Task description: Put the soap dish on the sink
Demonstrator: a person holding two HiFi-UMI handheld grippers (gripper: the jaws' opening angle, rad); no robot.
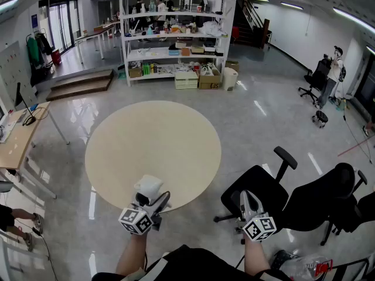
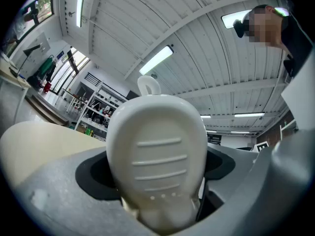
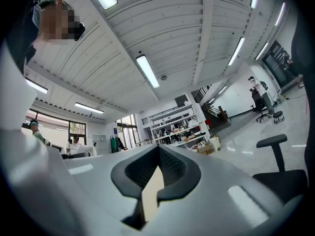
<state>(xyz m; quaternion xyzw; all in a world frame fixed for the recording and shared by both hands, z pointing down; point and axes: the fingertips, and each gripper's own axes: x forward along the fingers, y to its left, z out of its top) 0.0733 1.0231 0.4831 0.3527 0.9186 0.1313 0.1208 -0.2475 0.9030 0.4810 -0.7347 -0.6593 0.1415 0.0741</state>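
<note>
The left gripper (image 1: 151,202) is clamping the soap dish (image 2: 156,156) between widely spread jaws. The dish is a glossy white oval shell with raised ribs, a row of tiny dots and a small loop at its far end. It is hanging over the near edge of the table (image 1: 152,139). The right gripper (image 1: 248,201) is holding nothing, its jaws pressed together.

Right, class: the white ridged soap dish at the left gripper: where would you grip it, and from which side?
Grip the soap dish across its two side edges near one end, coming in end-on, as the left gripper holds it now. Its rounded oval body is wide, so the jaws must stand far apart. An edge-to-edge grip probably holds best and leaves the ridged face clear.
</note>
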